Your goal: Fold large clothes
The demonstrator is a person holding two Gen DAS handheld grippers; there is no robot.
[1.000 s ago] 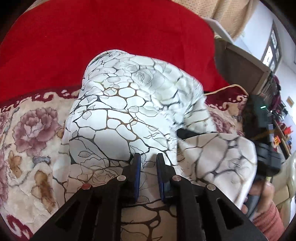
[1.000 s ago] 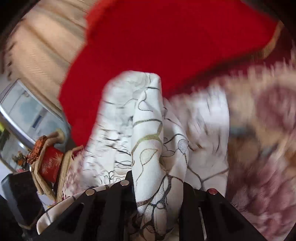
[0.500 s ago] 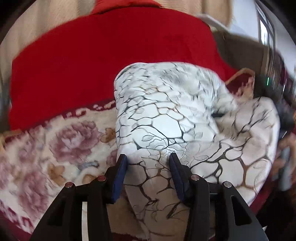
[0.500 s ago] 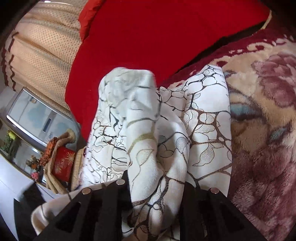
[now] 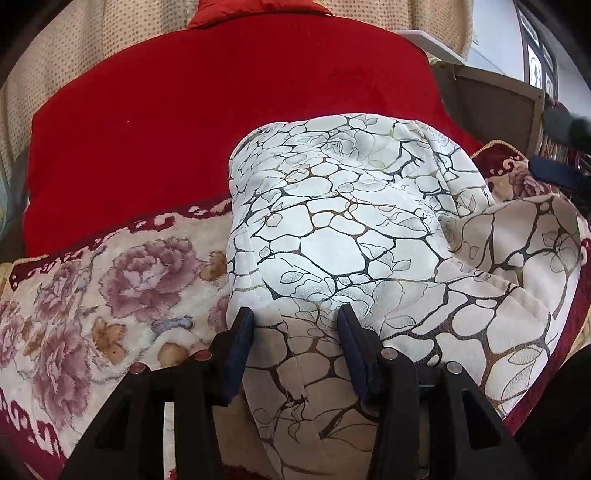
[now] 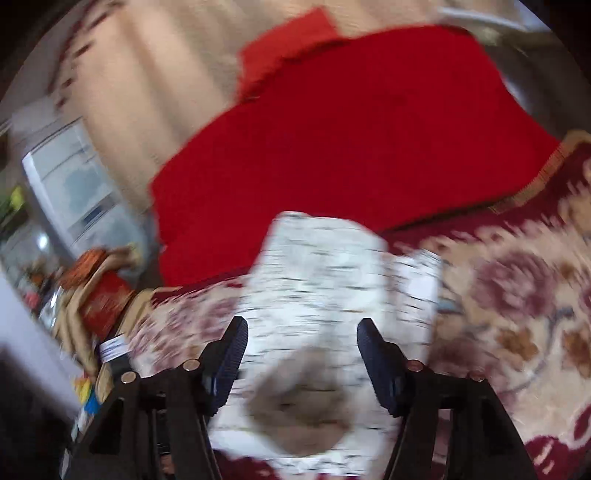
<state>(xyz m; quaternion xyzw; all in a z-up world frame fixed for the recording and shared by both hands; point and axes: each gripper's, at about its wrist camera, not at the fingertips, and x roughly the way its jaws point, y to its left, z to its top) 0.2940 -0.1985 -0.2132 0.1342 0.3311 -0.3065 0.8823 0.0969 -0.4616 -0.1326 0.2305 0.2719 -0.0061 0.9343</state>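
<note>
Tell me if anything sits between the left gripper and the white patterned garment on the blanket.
Nothing visible does. The left gripper stands open right over the white patterned garment, with cloth lying between its fingers and the pads apart from it. The floral blanket beside it carries no other item near the gripper.

Both wrist cameras look down along their fingers, close above the white patterned garment (image 5: 332, 229) (image 6: 332, 280); each also shows the red blanket (image 5: 203, 110) (image 6: 351, 129) beyond; the right view is blurred.

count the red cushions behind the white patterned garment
2, perhaps. A large red cushion stands right behind the white garment on the floral blanket. A smaller red piece peeks above its top edge; most is hidden, so it may not be a separate cushion.
</note>
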